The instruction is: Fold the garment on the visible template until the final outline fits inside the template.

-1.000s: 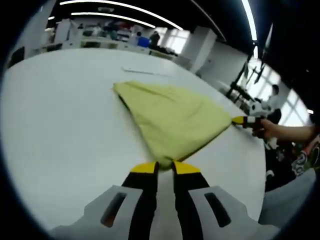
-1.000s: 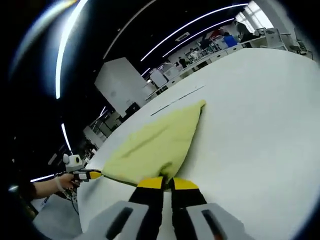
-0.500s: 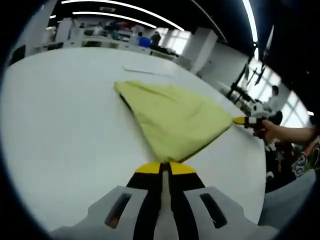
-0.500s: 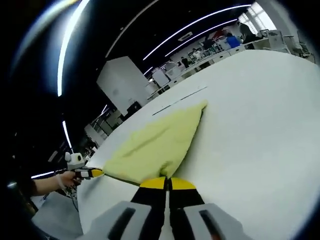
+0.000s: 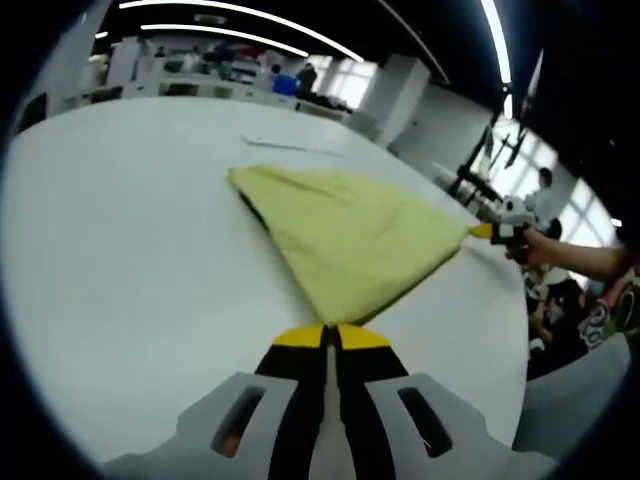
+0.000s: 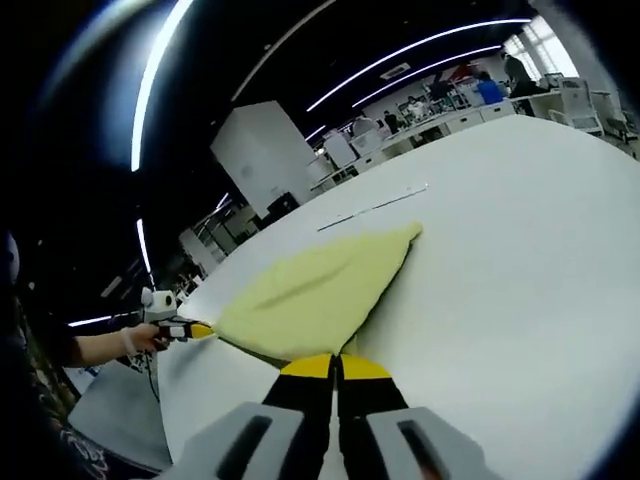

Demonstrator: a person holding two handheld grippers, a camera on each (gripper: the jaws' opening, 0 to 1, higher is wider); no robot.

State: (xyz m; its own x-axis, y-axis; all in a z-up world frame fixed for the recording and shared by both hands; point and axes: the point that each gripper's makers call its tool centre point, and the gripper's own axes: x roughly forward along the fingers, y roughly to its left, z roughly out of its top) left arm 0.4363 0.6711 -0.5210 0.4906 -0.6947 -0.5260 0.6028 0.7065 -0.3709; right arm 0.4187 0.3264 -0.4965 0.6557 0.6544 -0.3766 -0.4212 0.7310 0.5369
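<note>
Both claws [image 5: 331, 335] [image 6: 335, 366], pinched shut on near corners of the yellow-green cloth garment [image 5: 345, 235] on the white table [image 5: 120, 240], risk dragging it off the thin template line [image 5: 290, 146] at 12 o'clock.

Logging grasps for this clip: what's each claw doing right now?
Left claw: closed on a corner of the yellow cloth.
Right claw: closed on another corner of it.

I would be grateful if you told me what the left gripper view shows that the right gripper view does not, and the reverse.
Left gripper view: the left gripper, jaws shut at the near corner of the garment, and the right gripper, in a hand, at its right corner. Right gripper view: the same two grippers seen the other way round, the right one near and shut. Both share the yellow garment, the white table and a thin line beyond.
</note>
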